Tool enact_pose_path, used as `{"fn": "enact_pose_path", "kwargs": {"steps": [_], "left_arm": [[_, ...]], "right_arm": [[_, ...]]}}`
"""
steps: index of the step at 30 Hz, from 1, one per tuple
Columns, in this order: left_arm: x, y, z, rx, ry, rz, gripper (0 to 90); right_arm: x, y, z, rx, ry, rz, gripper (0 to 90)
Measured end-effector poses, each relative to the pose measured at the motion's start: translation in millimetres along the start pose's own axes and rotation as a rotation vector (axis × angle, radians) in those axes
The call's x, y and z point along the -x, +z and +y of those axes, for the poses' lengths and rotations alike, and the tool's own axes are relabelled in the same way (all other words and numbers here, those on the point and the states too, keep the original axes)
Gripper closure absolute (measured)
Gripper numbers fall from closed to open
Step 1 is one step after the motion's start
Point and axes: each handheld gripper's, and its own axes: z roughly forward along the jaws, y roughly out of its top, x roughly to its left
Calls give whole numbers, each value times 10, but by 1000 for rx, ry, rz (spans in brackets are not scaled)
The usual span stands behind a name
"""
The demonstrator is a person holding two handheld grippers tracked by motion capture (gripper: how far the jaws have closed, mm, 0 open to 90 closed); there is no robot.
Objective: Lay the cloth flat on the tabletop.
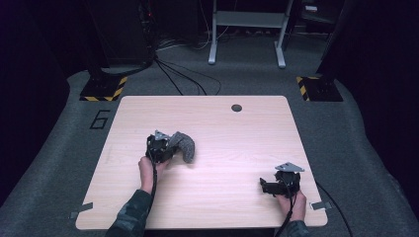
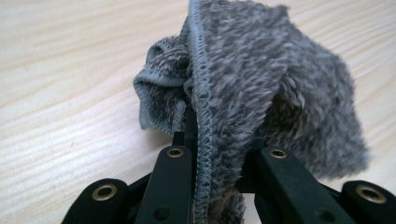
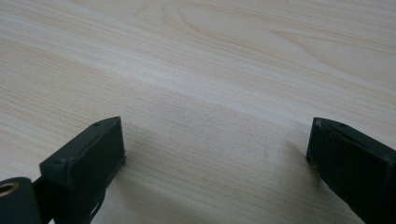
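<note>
Left hand-held gripper (image 2: 212, 154): clamped on grey cloth (image 2: 261, 84) | right hand-held gripper (image 3: 215, 158): wide apart

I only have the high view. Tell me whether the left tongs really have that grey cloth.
Observer: Yes. In the left gripper view the left tongs are shut on a stitched hem of the cloth, which runs down between the jaws.
Operator: Report how the rest of it sits.
Observer: It bunches up ahead of the jaws, with a folded edge drooping toward the table on one side.
Operator: Now give me the right tongs.
Observer: In the right gripper view the right tongs stand wide open, with bare wood between the jaws.
</note>
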Motion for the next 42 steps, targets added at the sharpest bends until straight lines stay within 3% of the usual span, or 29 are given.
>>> {"fn": "enact_pose_path", "kwargs": {"steps": [6, 15, 21, 25, 27, 34, 35, 38, 40, 42], "left_arm": [[117, -230, 84, 57, -19, -44, 798], [443, -477, 178, 116, 49, -102, 796], [688, -448, 78, 113, 45, -174, 795], [817, -381, -12, 93, 7, -214, 792], [907, -333, -73, 71, 22, -236, 786], [1061, -165, -248, 16, 33, -254, 768], [1080, -102, -306, -12, 44, -252, 756], [1085, -18, -398, -54, 50, -246, 605], [1079, -19, -431, -66, 44, -240, 358], [1063, -66, -456, -57, 44, -256, 325]], "right_arm": [[-1, 0, 0, 0, 1, 0, 41], [-2, -3, -1, 0, 4, -1, 47], [3, -7, -3, -1, 0, -2, 51], [3, -8, -3, -1, 3, -4, 54], [3, -9, -3, -1, 4, -3, 55], [2, -8, -4, 3, 5, -4, 56], [5, -7, -4, 6, 3, -4, 58], [7, -7, -4, 6, 3, -4, 59], [12, -10, -4, 5, 1, -3, 75], [15, -15, -6, 7, 3, -4, 84]]}}
